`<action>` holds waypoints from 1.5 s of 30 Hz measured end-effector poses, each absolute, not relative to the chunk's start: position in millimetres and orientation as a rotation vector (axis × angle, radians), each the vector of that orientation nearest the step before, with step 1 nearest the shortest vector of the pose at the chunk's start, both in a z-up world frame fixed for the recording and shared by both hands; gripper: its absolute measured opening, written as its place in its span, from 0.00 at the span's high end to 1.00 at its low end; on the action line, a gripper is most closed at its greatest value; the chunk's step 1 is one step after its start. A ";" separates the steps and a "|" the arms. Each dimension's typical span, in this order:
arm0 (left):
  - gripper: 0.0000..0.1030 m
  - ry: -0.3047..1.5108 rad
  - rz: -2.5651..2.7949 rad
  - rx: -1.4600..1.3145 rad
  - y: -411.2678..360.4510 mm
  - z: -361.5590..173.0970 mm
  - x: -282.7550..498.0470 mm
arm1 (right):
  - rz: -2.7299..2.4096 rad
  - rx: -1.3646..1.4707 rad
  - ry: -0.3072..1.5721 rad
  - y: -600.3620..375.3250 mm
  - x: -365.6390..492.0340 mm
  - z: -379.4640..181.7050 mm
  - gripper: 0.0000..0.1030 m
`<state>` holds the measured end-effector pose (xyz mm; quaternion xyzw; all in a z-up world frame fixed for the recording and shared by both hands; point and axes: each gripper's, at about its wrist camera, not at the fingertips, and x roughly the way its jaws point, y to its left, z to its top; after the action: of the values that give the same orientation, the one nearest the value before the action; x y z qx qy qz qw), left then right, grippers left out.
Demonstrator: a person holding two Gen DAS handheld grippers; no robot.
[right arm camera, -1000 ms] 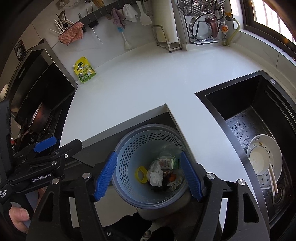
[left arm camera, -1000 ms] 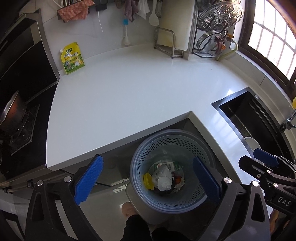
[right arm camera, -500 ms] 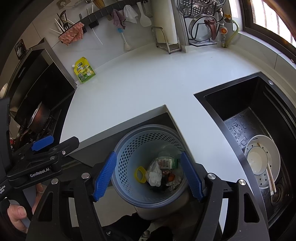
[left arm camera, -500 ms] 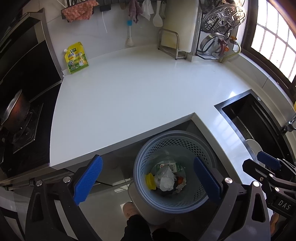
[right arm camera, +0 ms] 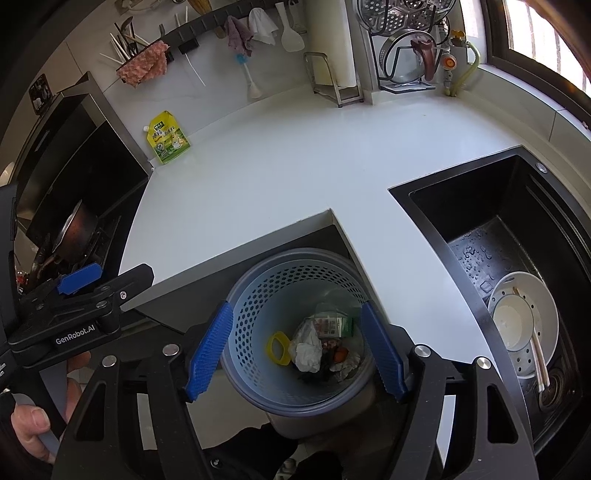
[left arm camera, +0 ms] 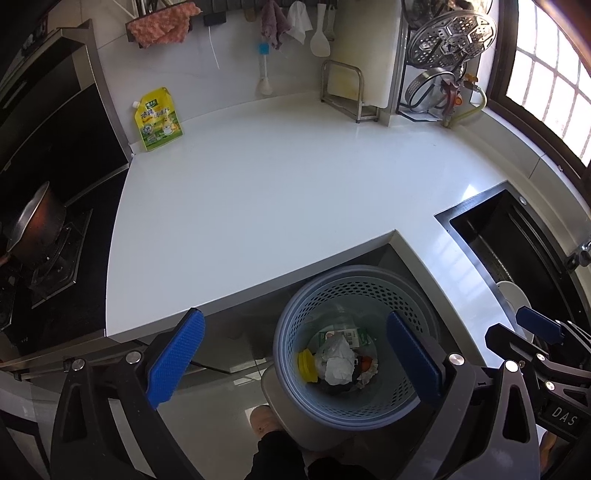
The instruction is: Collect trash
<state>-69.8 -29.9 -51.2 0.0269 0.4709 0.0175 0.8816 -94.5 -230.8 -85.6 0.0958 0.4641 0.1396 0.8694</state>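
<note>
- Our left gripper (left arm camera: pixel 293 356) hangs released and holding nothing, its ridged blue rubber pads (left arm camera: pixel 173 358) spread wide on black angular arms above the floor and bin.
- Our right gripper (right arm camera: pixel 295 352) is likewise spread apart and grasping nothing, its blue pads (right arm camera: pixel 210 350) framing the bin's rim on either side in the right wrist view.
- Directly below us stands the round blue-grey plastic wastebasket (left arm camera: pixel 295 306), its wall perforated with rows of small holes, tucked into the inner corner of the L-shaped counter.
- The trash (left arm camera: pixel 338 360) lies at the bottom of the basket: crumpled white paper (right arm camera: pixel 306 349), a yellow plastic ring-shaped piece (right arm camera: pixel 277 348), a small printed green-and-white carton (right arm camera: pixel 332 325) and an orange scrap (right arm camera: pixel 340 354).
- The smooth, glossy white countertop (left arm camera: pixel 266 192) wraps around the basket.
- To the right, a black rectangular sink (right arm camera: pixel 495 221), beaded with water, holds a white perforated bowl (right arm camera: pixel 543 314) with chopsticks (right arm camera: pixel 539 358).
- To the left, a dark metal pan (left arm camera: pixel 37 225) sits on a black stove.
- Farther back, a yellow-green spouted pouch (left arm camera: pixel 158 120) leans against the wall.
- A fuzzy pink cloth (left arm camera: pixel 162 27), a white rice paddle (left arm camera: pixel 320 33) and round steel steamer racks (left arm camera: pixel 452 31) hang at the far wall.
</note>
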 end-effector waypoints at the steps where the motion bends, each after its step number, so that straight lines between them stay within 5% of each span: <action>1: 0.06 0.982 0.035 0.057 -29.7 -51.1 -68.9 | 0.292 0.197 0.971 -230.1 -94.7 -85.8 0.33; 45: 0.06 0.999 0.026 0.063 -31.8 -53.7 -57.1 | 0.294 0.202 0.982 -226.7 -83.9 -89.1 0.33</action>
<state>-57.1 -31.8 -53.7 0.0300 0.4791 0.0126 0.8772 -83.9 -226.7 -89.1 0.0963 0.4692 0.1404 0.8665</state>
